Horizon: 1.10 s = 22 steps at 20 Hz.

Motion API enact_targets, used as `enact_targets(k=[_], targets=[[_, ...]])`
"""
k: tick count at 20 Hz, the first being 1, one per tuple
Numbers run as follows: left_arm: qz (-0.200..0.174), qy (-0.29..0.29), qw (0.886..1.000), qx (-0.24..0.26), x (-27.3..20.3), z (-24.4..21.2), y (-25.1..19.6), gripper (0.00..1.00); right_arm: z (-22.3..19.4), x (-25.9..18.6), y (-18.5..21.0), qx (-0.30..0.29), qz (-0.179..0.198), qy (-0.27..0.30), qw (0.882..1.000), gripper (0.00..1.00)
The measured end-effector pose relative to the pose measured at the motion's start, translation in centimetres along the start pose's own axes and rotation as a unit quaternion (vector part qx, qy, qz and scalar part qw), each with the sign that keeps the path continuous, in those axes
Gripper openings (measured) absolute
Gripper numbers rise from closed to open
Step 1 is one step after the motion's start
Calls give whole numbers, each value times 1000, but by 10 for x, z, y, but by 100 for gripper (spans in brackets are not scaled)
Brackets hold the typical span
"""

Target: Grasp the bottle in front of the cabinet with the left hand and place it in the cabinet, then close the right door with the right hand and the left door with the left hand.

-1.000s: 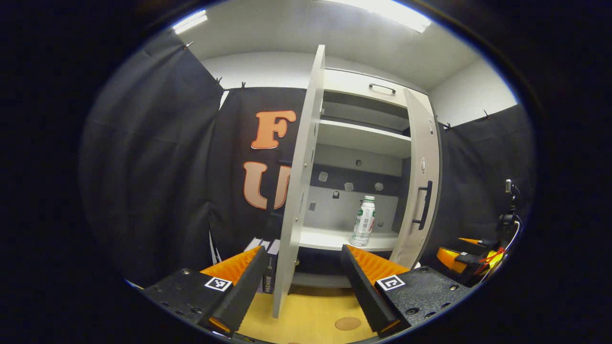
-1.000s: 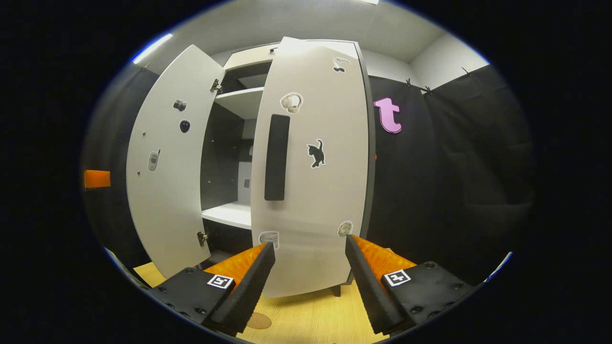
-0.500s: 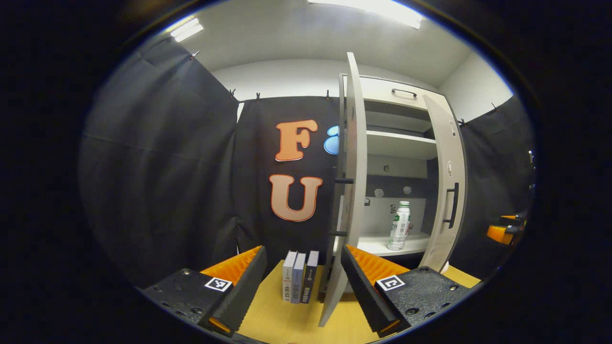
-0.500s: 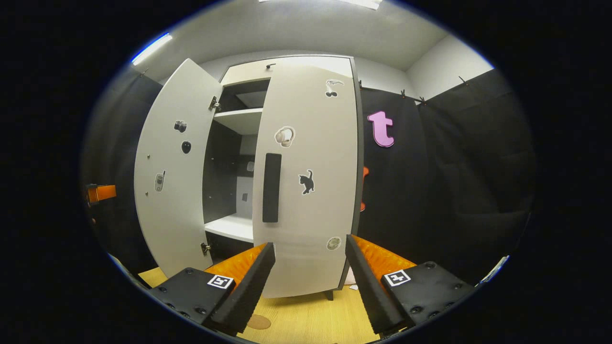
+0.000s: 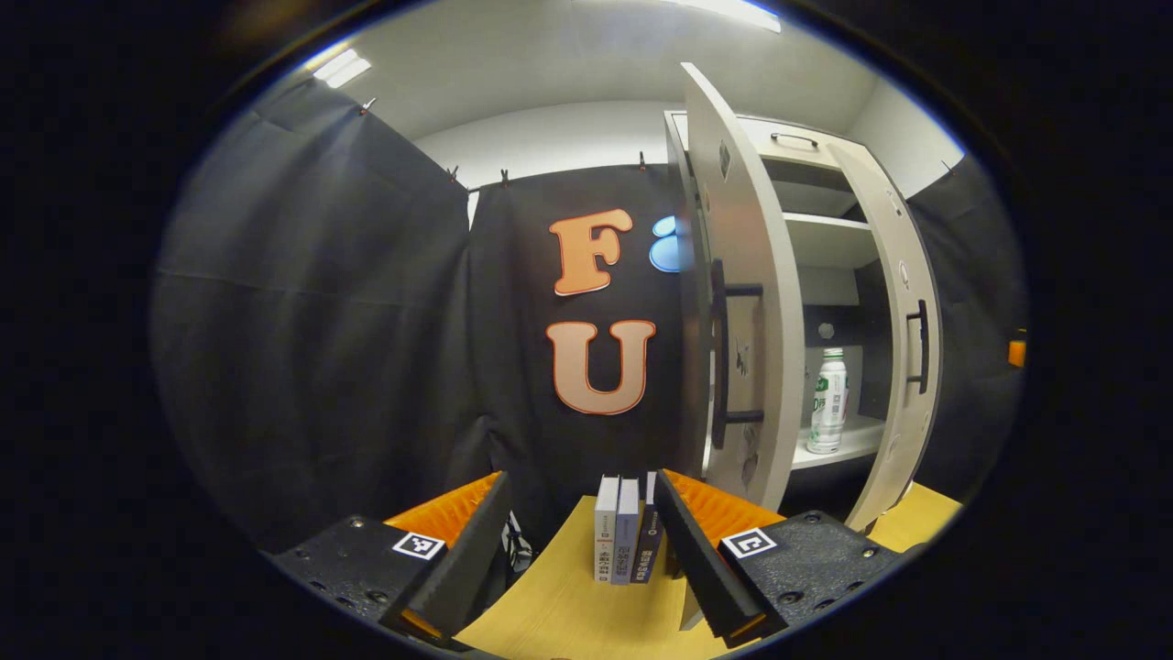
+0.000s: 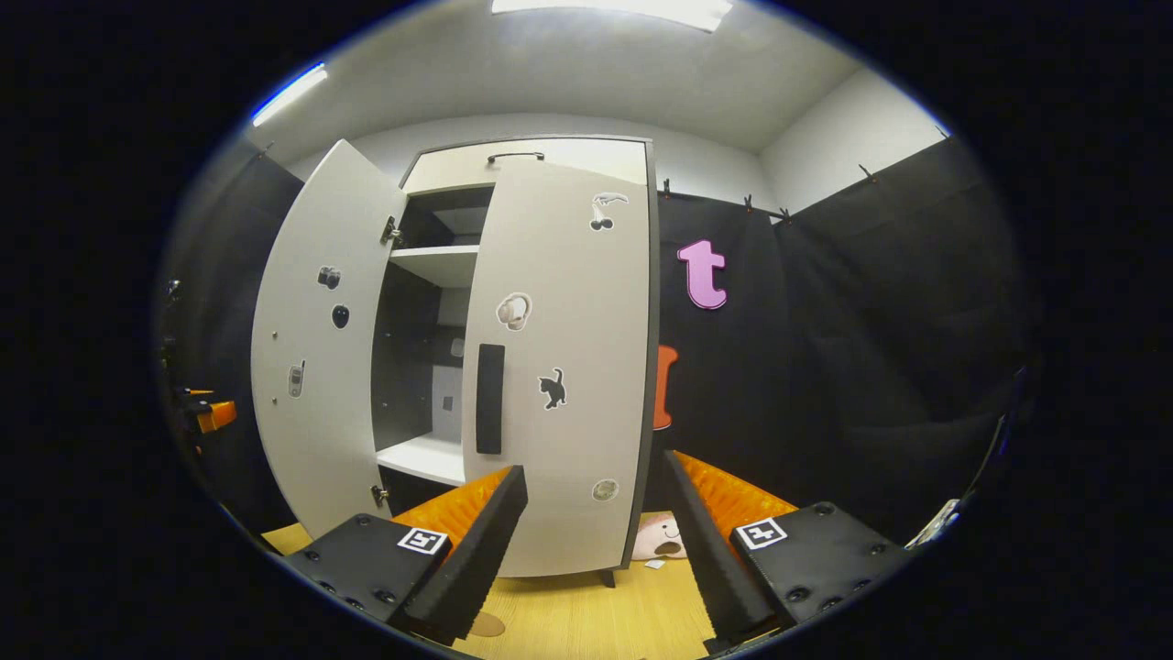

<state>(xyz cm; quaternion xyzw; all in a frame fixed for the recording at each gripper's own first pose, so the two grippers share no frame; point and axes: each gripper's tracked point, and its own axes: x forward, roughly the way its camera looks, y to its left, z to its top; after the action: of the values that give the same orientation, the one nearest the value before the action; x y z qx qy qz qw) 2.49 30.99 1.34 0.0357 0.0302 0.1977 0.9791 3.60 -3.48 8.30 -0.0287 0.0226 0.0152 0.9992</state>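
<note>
In the left gripper view, the left gripper [image 5: 579,550] hangs above the wooden tabletop [image 5: 568,610] with its jaws spread wide and nothing between them. Just beyond its fingers, three books [image 5: 625,541] stand upright, side by side, on the table. To their right rises the cabinet [image 5: 829,275], its left door [image 5: 747,302] swung out, with a dark bar handle on its face. Between the two doors the white bottle [image 5: 828,401] stands upright on the lower shelf [image 5: 848,440], inside the cabinet. The right door [image 5: 903,339] is partly open.

In the right gripper view, the left door [image 6: 307,357] stands wide open at the left, stickers scattered on it. The right door [image 6: 564,367] is nearly closed, bearing a dark handle and a cat sticker [image 6: 552,388]. The right gripper [image 6: 596,550] is released, jaws apart, just short of that door's lower edge and holding nothing.
</note>
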Motion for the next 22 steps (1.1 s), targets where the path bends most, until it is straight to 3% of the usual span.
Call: enact_targets(k=[11,18,22], targets=[[-29,41,998,-35,64,-56,-37,95,-6,2,-12,-10,-16,13,1000,98],[-39,38,998,-35,68,-55,-47,90,-3,4,-13,0,-17,11,1000,98],[-44,42,997,-47,67,-58,-54,93,-8,14,-7,4,-14,14,1000,98]])
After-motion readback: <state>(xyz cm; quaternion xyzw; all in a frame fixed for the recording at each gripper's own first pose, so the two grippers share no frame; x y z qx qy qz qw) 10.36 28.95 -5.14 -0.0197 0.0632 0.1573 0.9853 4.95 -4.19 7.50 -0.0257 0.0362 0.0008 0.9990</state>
